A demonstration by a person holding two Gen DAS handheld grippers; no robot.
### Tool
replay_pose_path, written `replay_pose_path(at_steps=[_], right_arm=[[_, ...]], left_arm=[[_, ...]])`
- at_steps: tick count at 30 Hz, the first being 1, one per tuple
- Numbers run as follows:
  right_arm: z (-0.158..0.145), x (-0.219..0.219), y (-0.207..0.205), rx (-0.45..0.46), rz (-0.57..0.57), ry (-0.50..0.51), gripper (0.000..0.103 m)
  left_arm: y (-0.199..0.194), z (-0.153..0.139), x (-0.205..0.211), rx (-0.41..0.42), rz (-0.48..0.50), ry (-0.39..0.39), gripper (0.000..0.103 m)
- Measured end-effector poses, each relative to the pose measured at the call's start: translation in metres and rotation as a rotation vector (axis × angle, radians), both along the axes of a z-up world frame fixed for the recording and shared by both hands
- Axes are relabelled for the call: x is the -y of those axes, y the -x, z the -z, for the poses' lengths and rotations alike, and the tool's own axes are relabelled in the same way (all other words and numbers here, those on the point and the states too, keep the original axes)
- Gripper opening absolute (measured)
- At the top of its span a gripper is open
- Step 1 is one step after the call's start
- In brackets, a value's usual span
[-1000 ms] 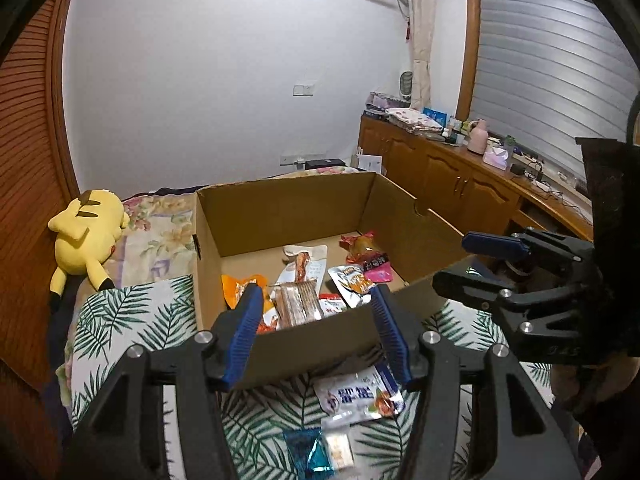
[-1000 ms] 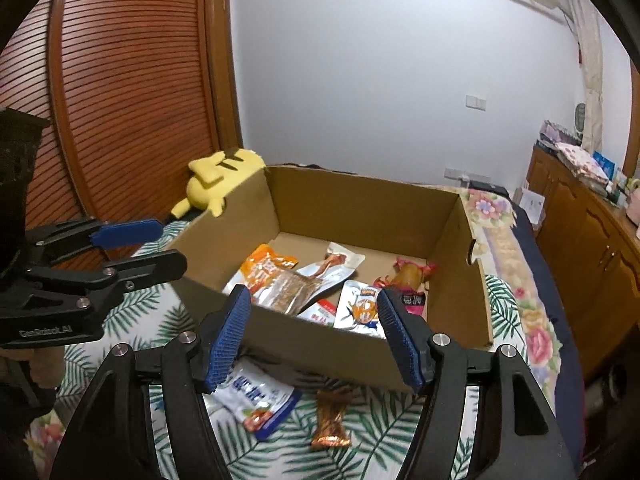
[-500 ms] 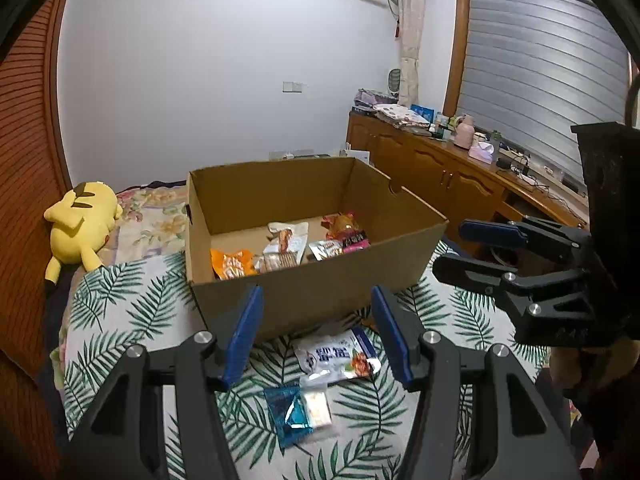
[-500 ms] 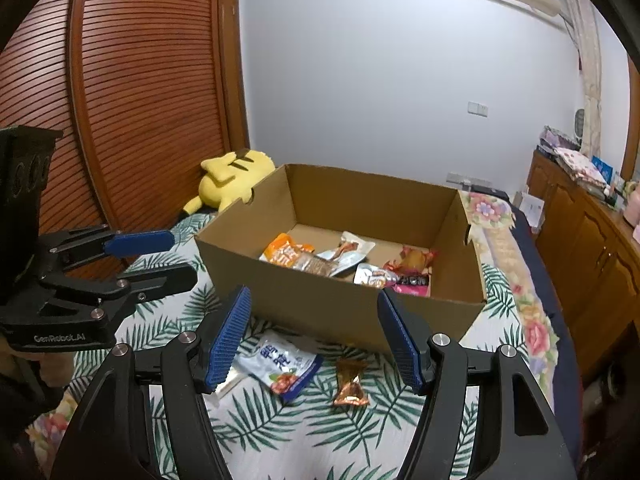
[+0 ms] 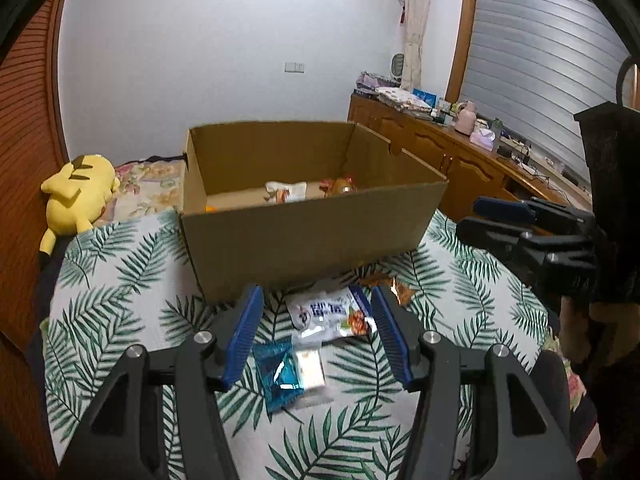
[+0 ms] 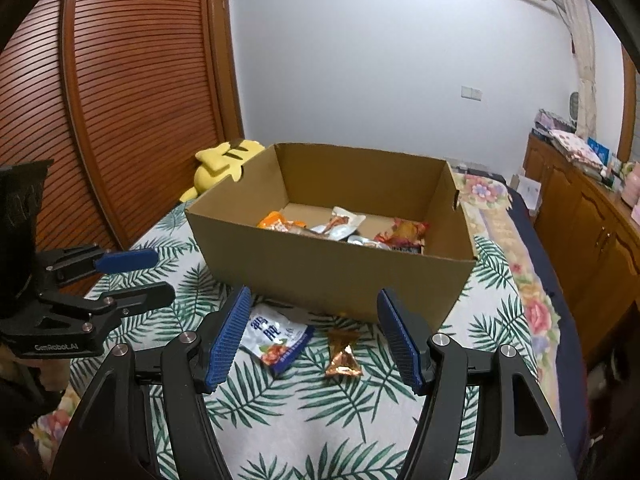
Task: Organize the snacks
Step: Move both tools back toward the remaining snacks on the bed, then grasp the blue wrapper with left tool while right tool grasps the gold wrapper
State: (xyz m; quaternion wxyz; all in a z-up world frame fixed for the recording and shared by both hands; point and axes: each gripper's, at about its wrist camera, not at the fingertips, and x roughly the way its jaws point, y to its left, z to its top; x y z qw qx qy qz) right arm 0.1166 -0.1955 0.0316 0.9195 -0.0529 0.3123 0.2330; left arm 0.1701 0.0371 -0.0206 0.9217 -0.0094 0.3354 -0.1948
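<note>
Now we have pulled both spread, empty grippers, left gripper (image 5: 316, 332) and right gripper (image 6: 312, 336), back from the cardboard box (image 6: 332, 276) toward the white snack pouch (image 5: 330, 314), likely our next pick.

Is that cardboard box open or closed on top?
Open. The cardboard box has no lid or flaps over it, so both views look straight past its walls to snack packets lying on its floor.
</note>
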Motion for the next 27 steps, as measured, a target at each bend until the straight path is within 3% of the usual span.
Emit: replay_pose_path(at_steps=[19, 27], right_arm=[[0.092, 0.003, -0.056, -0.232, 0.005, 0.055, 0.066], [0.113, -0.011, -0.072, -0.276, -0.009, 0.120, 0.047]], left_arm=[[0.002, 0.057, 0.002, -0.136, -0.001, -0.008, 0.057], [-0.005, 0.069, -0.001, -0.173, -0.025, -0.017, 0.057]])
